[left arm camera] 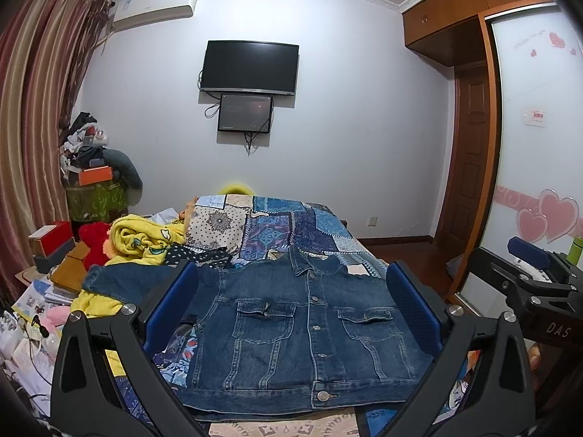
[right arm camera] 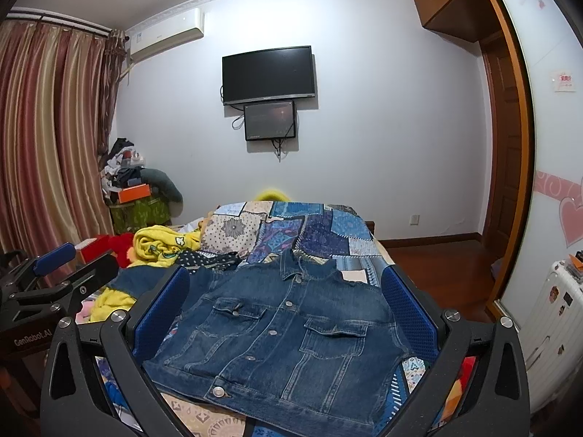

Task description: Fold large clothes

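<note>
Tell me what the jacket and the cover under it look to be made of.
Jacket: looks like blue denim, matte and faded along the seams, with contrast stitching and what seem to be metal buttons. Bed cover: seems a printed patchwork fabric, possibly quilted cotton; the blocks of different patterns suggest it, though the fibre cannot be told.

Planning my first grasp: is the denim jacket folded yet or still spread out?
Spread out. The denim jacket lies flat, front up and buttoned, on the bed, one sleeve reaching left.
</note>
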The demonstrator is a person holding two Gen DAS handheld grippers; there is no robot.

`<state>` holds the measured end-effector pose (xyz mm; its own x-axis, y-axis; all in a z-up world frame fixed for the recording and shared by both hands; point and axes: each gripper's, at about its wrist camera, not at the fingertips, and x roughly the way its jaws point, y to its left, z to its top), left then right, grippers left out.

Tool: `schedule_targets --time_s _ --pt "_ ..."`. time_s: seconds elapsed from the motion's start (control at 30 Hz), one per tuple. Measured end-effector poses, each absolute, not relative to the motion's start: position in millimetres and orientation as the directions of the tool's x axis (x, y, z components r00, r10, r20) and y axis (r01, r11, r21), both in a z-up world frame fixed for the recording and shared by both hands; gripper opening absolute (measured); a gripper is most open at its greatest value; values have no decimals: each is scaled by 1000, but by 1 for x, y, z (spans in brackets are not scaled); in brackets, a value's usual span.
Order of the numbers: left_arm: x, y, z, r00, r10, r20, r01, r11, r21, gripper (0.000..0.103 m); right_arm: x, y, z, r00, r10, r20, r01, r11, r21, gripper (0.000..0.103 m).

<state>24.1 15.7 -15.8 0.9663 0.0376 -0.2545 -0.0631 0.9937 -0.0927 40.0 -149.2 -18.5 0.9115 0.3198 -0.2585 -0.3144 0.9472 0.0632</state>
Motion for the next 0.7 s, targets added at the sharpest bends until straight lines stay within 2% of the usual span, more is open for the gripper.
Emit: schedule_targets --time_s 0.3,0.57,0.7 --pt "47 35 -25 950 84 -300 -117 989 -93 103 65 -146 -33 891 308 -333 -300 951 74 103" --pt "95 77 -60 892 161 -422 -218 972 -91 103 105 -145 -59 839 282 -466 -258 959 114 103" --pt "121 111 -88 828 244 -505 -321 944 -71 103 129 -144 -75 796 261 -545 -228 965 129 103"
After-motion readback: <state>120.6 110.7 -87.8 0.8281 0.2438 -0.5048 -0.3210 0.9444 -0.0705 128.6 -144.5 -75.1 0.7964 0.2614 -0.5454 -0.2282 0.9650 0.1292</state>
